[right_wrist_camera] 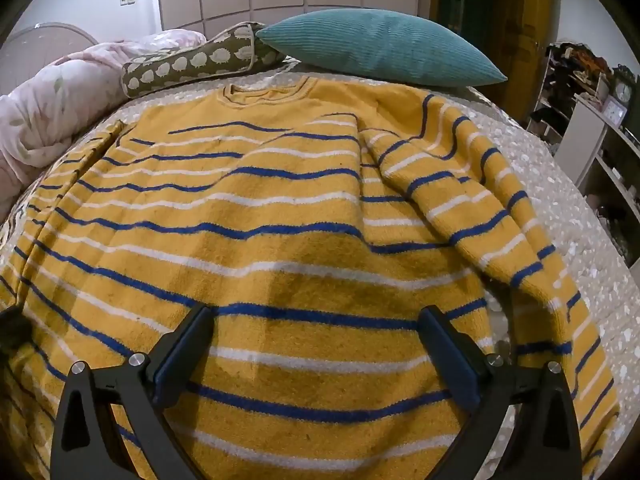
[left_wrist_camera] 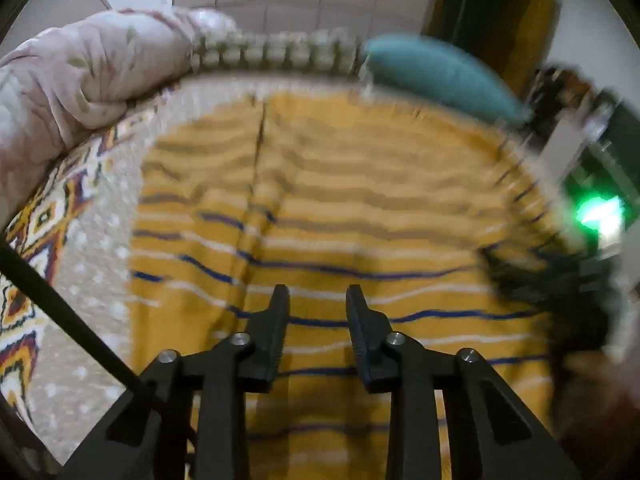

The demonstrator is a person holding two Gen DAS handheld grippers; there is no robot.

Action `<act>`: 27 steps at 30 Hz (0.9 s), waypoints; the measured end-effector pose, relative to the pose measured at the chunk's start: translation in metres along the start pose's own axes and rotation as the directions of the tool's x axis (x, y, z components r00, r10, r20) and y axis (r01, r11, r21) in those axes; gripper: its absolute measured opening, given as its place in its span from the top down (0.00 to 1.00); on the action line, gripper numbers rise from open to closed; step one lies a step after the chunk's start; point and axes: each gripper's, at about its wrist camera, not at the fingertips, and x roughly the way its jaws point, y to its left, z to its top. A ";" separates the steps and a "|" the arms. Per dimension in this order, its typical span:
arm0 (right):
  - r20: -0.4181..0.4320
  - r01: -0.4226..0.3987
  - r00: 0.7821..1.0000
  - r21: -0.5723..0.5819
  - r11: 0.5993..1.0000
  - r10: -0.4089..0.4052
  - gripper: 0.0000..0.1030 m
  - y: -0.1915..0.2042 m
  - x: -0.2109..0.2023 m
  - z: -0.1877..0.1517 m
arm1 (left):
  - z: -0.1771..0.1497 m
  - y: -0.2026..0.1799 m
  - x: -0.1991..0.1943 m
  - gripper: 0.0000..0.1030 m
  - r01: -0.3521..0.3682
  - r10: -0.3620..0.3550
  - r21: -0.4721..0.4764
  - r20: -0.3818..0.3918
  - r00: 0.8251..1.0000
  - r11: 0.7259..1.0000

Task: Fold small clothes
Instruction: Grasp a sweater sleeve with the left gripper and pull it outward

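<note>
While the pale speckled bedspread [right_wrist_camera: 568, 216] fills the scene from near to far, a mustard-yellow knitted sweater with blue and white stripes [right_wrist_camera: 280, 248] lies spread flat on it, neckline at the far side and hem near, one sleeve folded in a rumpled heap over its right part. At the far right a teal ribbed cushion [right_wrist_camera: 380, 52] rests on the bed just beyond the sweater's shoulder; left of it lies an olive bolster with pale rounded shapes printed on it [right_wrist_camera: 192, 62], and farther left a bunched pink floral quilt [right_wrist_camera: 52, 108]. Along the left edge in the left wrist view, a patterned rug-like cloth in orange, white and dark tones [left_wrist_camera: 36, 232] shows beside the sweater. The right gripper [right_wrist_camera: 316, 320] hangs over the near middle of the sweater, its fingers spread wide and gripping nothing. The left gripper [left_wrist_camera: 316, 296], in a motion-blurred view, sits over the sweater [left_wrist_camera: 360, 200] with a narrow gap between its fingers, nothing between them.
</note>
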 end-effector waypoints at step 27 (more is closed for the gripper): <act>-0.004 -0.009 1.000 0.008 1.000 0.009 0.00 -0.002 0.001 -0.001 | 0.034 0.223 -0.033 0.94 -0.271 0.304 -0.393 0.023 0.953 0.879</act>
